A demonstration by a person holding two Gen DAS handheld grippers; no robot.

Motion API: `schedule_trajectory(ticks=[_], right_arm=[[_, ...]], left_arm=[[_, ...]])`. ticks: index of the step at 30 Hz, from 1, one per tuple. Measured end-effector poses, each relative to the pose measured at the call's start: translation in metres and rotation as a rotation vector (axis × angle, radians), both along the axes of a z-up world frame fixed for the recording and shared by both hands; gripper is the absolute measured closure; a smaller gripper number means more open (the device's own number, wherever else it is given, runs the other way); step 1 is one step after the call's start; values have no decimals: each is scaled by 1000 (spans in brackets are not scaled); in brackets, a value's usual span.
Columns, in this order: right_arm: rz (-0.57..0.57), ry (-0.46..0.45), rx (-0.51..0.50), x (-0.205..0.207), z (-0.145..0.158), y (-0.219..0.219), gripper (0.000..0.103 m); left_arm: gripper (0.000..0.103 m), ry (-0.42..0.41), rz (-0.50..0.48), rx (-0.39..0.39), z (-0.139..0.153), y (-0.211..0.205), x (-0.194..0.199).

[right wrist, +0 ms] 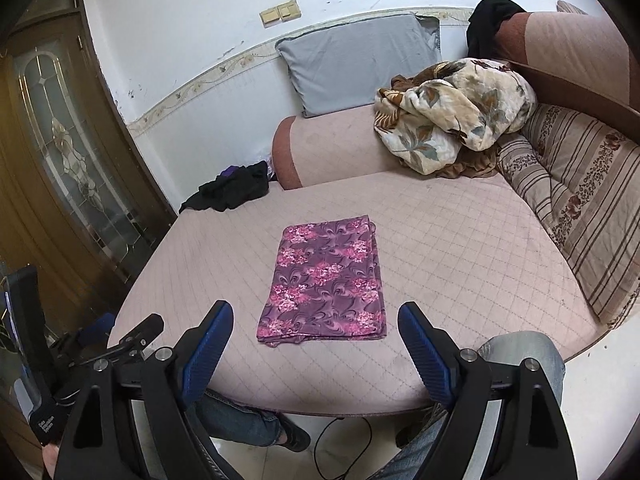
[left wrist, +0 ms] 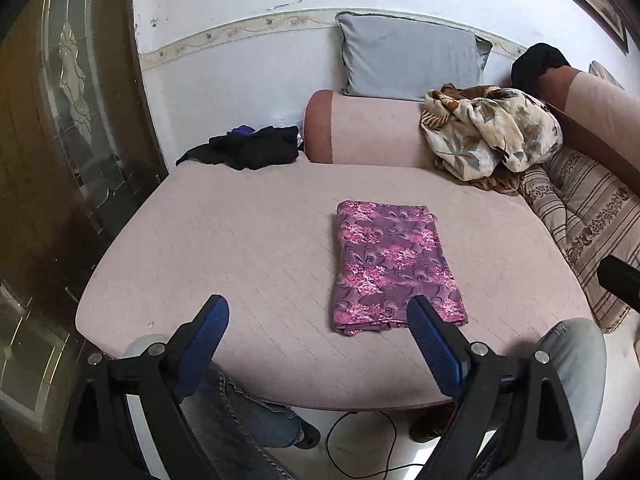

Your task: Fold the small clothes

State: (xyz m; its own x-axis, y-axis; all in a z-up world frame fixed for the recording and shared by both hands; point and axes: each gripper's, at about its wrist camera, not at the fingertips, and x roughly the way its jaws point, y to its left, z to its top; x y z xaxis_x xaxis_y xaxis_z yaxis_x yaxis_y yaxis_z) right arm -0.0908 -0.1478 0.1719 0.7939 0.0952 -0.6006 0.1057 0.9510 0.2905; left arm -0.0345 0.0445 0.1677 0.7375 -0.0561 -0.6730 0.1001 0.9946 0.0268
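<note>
A purple cloth with pink flowers (left wrist: 394,264) (right wrist: 326,278) lies folded into a neat rectangle on the pink quilted seat (left wrist: 240,248) (right wrist: 460,260). My left gripper (left wrist: 318,312) hangs open above the seat's front edge, left of the cloth's near end, nothing between its blue pads. My right gripper (right wrist: 316,316) is open too, raised just in front of the cloth's near edge and apart from it. The left gripper's black body (right wrist: 132,340) shows at the lower left of the right wrist view.
A heap of black clothes (left wrist: 248,147) (right wrist: 232,190) lies at the seat's far left corner. A floral blanket (left wrist: 488,132) (right wrist: 452,116) is bunched at the back right beside striped cushions (right wrist: 580,200). A grey pillow (left wrist: 412,58) leans on the wall. The person's jeans-clad knees (right wrist: 520,364) and a cable (left wrist: 360,440) are below.
</note>
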Motion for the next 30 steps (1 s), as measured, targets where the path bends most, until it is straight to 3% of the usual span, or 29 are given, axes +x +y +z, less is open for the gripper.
schedule_trajectory(ticks=[30], right_arm=[[16, -32, -47, -10, 15, 17, 15]], left_arm=[[13, -60, -62, 8, 21, 3, -11]])
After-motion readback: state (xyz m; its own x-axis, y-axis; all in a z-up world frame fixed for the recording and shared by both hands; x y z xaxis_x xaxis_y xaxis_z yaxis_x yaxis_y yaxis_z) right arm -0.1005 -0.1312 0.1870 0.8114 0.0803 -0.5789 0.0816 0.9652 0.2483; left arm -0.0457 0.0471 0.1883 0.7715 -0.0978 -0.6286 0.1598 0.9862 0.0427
